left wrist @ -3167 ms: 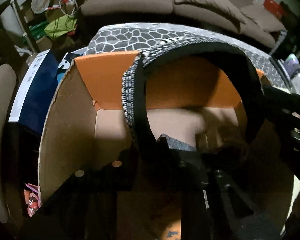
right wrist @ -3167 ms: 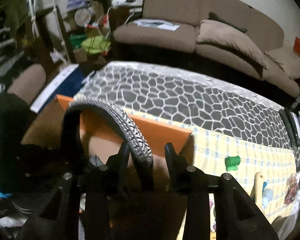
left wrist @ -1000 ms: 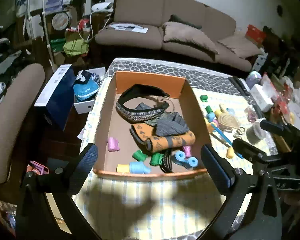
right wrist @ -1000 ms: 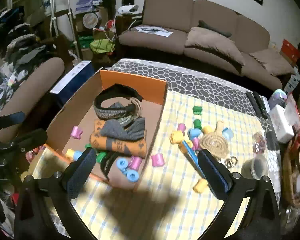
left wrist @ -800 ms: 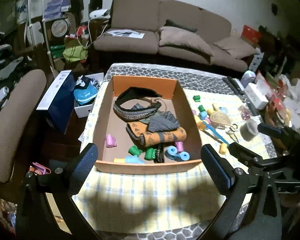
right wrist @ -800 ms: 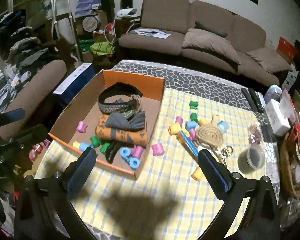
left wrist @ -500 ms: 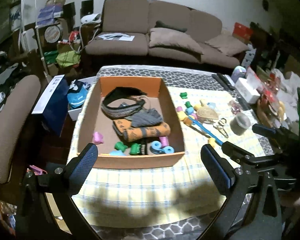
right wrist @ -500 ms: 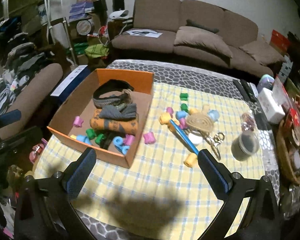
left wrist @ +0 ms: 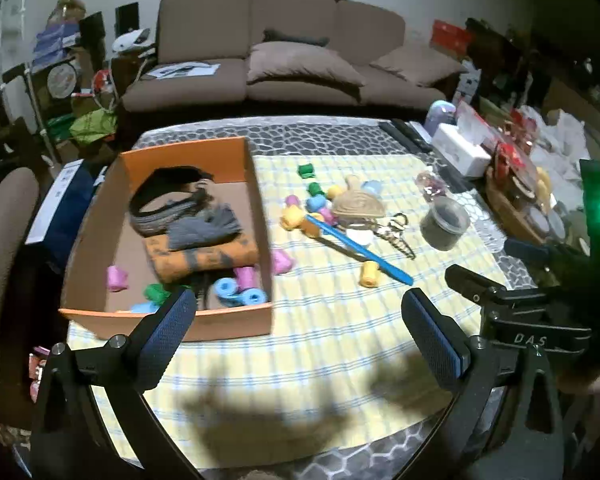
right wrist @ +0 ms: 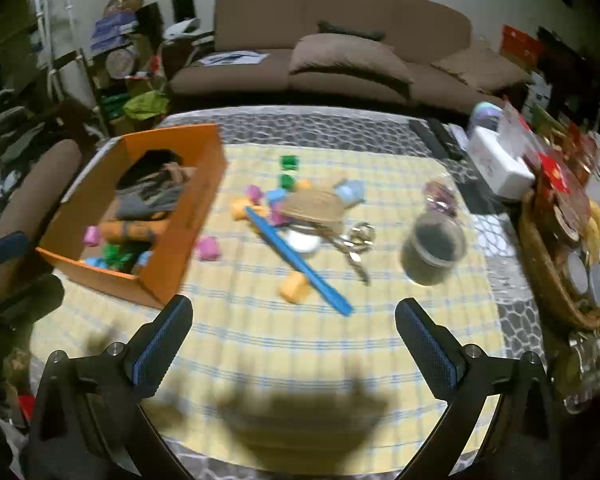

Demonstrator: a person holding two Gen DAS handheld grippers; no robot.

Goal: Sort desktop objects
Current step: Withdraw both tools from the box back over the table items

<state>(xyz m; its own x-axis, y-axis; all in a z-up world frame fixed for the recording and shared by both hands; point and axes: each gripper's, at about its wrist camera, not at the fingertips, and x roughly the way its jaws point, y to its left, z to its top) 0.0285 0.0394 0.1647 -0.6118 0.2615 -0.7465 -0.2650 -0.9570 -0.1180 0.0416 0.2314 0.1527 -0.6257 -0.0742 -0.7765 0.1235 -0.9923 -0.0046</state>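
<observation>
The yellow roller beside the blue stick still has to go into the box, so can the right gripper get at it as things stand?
Probably yes. The right gripper is open and empty above the cloth, and the yellow roller lies ahead with bare cloth between. The blue stick lies close beside it.

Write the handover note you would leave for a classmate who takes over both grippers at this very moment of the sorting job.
Left gripper: open, empty, above the near table edge.
Right gripper: open, empty, raised over the checked cloth.
Done: the orange box holds the black headband, folded cloths and several small coloured rollers.
Left: on the cloth right of the box lie more rollers, one pink roller close to the box wall, the blue stick, the woven fan and the scissors.
</observation>
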